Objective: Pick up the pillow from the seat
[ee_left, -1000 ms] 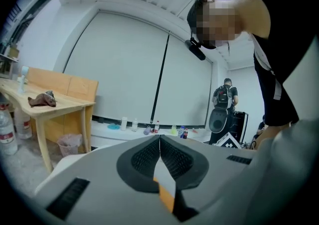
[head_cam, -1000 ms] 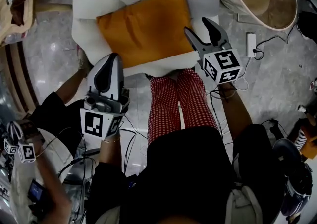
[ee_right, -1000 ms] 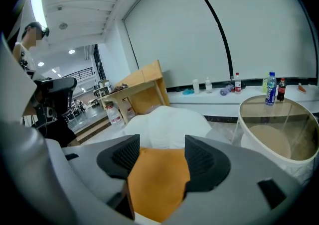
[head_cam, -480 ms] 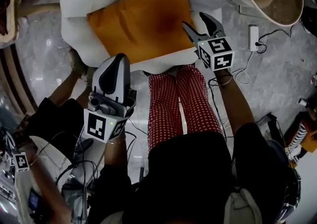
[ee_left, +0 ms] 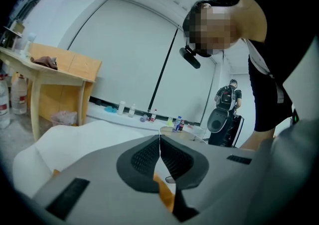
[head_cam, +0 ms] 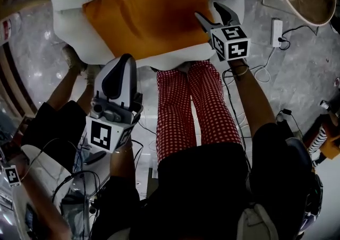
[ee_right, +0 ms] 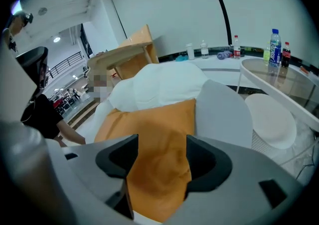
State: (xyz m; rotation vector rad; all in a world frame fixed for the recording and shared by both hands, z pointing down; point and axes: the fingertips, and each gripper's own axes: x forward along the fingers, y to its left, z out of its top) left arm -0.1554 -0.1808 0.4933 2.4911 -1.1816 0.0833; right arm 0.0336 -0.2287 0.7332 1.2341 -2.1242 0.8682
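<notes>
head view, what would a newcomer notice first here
The bright orange fabric pillow lying on the white padded seat at the top of the head view grabs the eye first. The right gripper hovers at its right edge with jaws wide apart, while the left gripper hangs shut in front of the seat.

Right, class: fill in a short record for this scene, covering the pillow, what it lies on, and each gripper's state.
pillow: orange, lying flat
resting on: white seat
left gripper: shut, empty, near the seat's front edge
right gripper: open, at the pillow's near right edge, not gripping it
task status: pillow not yet picked up
</notes>
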